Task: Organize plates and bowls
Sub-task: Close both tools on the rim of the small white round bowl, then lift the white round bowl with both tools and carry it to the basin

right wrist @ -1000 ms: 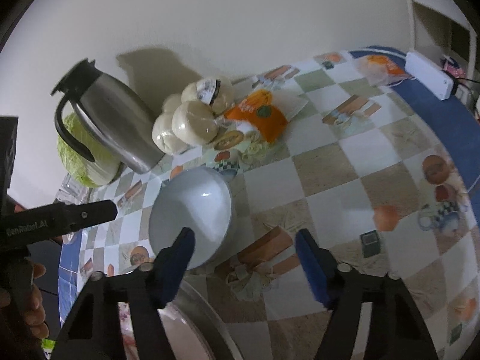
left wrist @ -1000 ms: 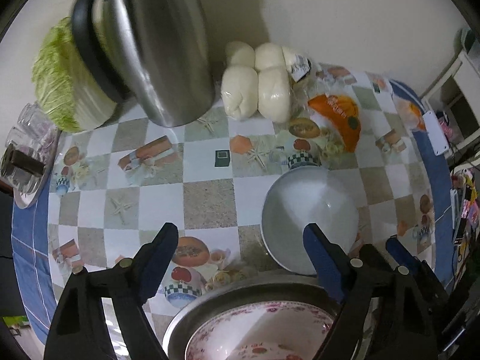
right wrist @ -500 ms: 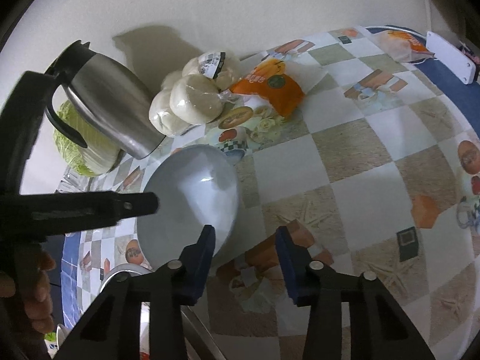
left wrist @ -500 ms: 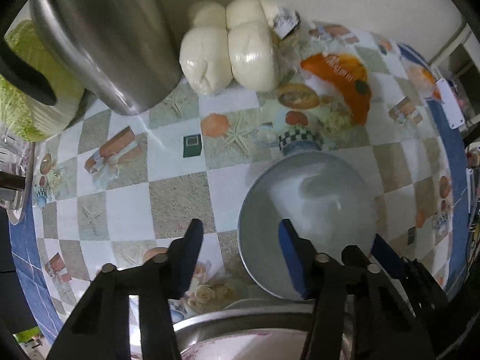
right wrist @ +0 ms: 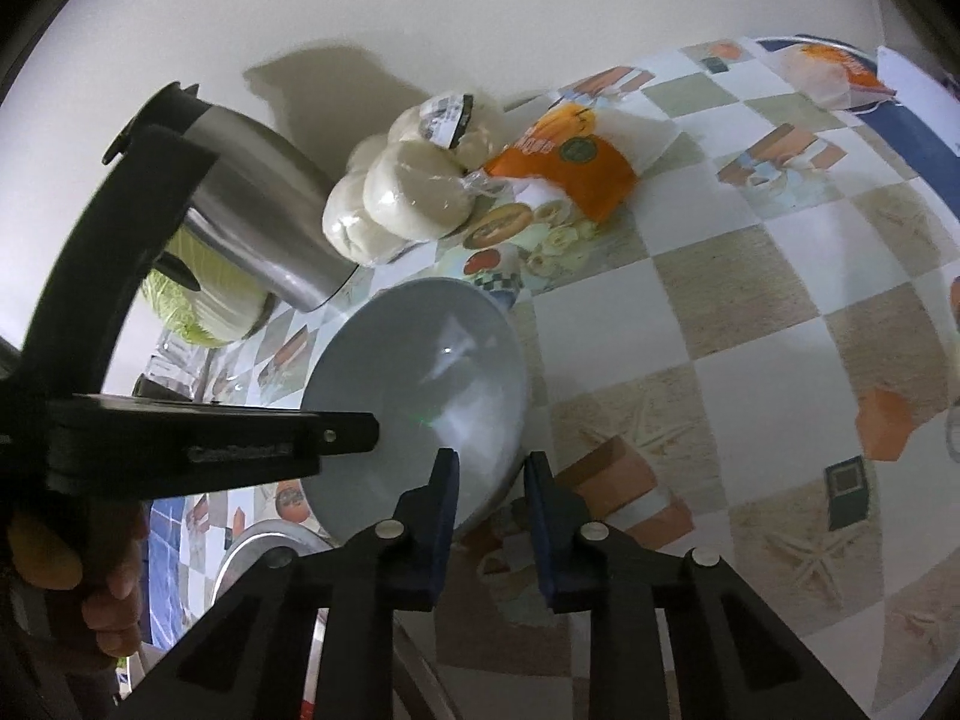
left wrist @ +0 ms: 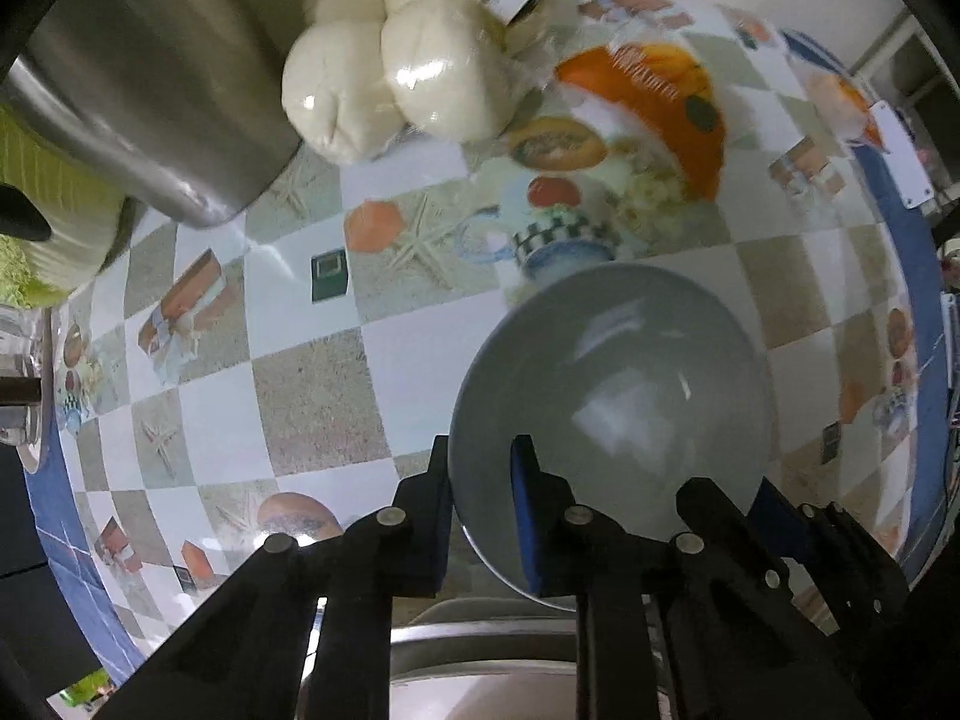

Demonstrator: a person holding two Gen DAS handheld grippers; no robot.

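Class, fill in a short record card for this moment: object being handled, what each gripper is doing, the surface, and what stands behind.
Object handled: grey bowl
Left gripper: jaws just closed, pinching the bowl's near rim
Right gripper: jaws just closing astride the bowl's rim on the opposite side
Surface: checked tablecloth
Behind: steel jug, bagged buns, orange packet, cabbage
Near edge: metal basin

No legible text: blurred lettering on the orange packet (right wrist: 561,165) and bun bag label (right wrist: 447,114).

Dim, glary (fisheye-warped edges), slightly blurred.
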